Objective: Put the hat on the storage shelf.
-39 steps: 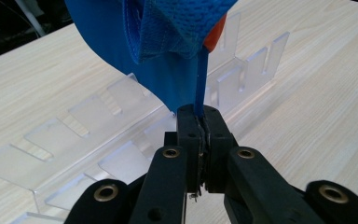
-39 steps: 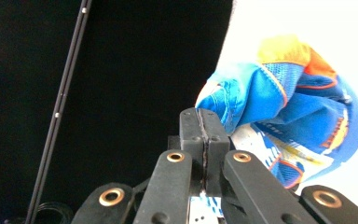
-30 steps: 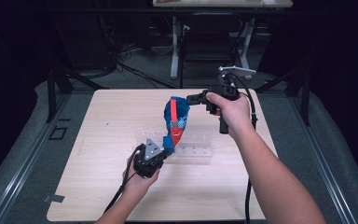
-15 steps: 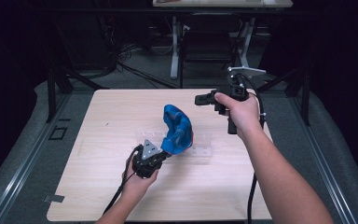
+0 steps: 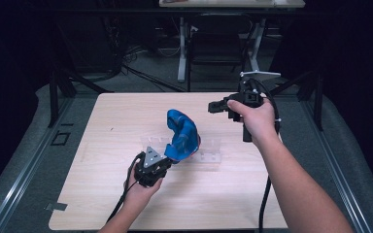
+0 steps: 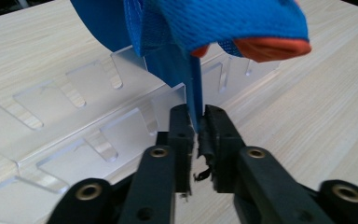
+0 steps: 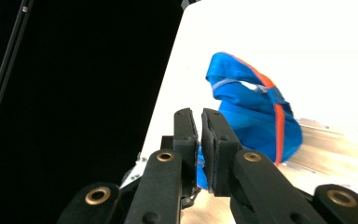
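A: Nearest first. Left gripper point(image 5: 167, 160), near edge of the desk point(image 5: 102, 204), held in the person's left hand point(image 5: 143, 187). State?

B: Closed. Its fingers point(image 6: 182, 135) are pinched tight on a thin edge of the blue mesh cloth point(image 5: 182, 136); left gripper view shows the fabric point(image 6: 191, 28) running straight up out of the pinch, orange trim along one hem.

A: Cloth position?

B: Mid-desk, lifted into a curled hump above a clear acrylic rack point(image 5: 209, 150) with slotted dividers. Rack lies flat on the desk, just beyond the left gripper.

A: Farther back?

B: Right gripper point(image 5: 213, 107), held up over the far right part of the desk, apart from the cloth. Fingers point(image 7: 214, 149) pressed together, nothing held between them; right gripper view has the cloth point(image 7: 256, 116) beyond them
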{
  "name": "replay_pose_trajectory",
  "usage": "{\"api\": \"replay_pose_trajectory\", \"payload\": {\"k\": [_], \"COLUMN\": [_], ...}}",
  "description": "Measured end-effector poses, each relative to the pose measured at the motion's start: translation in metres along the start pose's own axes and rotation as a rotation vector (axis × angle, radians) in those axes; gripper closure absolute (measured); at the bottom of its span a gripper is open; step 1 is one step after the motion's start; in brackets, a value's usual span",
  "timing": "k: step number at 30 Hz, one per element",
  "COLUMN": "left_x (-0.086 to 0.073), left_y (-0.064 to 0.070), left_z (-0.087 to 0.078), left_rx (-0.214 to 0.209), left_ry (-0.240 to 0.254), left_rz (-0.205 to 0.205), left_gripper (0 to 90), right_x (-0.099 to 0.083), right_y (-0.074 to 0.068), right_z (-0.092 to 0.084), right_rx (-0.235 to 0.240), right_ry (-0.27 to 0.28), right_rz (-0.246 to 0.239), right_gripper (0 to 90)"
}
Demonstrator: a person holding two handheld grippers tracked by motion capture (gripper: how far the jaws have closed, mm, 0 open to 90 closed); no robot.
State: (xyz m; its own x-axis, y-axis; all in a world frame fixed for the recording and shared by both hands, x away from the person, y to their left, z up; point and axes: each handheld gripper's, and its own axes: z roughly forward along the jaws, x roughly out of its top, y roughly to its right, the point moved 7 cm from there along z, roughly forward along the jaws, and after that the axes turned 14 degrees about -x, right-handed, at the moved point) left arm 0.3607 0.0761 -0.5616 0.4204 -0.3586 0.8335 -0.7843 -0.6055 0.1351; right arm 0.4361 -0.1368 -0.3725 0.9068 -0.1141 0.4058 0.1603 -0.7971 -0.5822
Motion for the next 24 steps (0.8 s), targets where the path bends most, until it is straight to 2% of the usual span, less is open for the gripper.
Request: {"api": "replay_pose_trajectory", "payload": {"k": [6,9,13,19,24], "left_x": [-0.01,-0.016,-0.024,-0.041,-0.054], "left_y": [-0.005,-0.01,-0.017,-0.027,-0.034], "left_z": [-0.015,-0.023,-0.037,-0.058,-0.073], "left_rx": [0.007,0.016,0.018,0.037,0.049], "left_ry": [0.013,0.013,0.029,0.019,0.019], "left_rz": [-0.023,-0.026,-0.051,-0.091,-0.114], "left_gripper": [64.4,59.1,52.8,47.6,46.9], "right_x": [-0.005,-0.009,-0.017,-0.029,-0.04], "right_y": [0.011,0.017,0.02,0.035,0.046], "right_z": [-0.004,-0.006,-0.006,-0.006,-0.006], "right_rx": [-0.051,-0.111,-0.13,-0.219,-0.234], "right_ry": [0.004,0.011,0.002,0.001,0.0], "right_rz": [-0.021,-0.059,-0.086,-0.135,-0.139], "right_gripper": [82.4,81.0,79.3,75.0,73.2]}}
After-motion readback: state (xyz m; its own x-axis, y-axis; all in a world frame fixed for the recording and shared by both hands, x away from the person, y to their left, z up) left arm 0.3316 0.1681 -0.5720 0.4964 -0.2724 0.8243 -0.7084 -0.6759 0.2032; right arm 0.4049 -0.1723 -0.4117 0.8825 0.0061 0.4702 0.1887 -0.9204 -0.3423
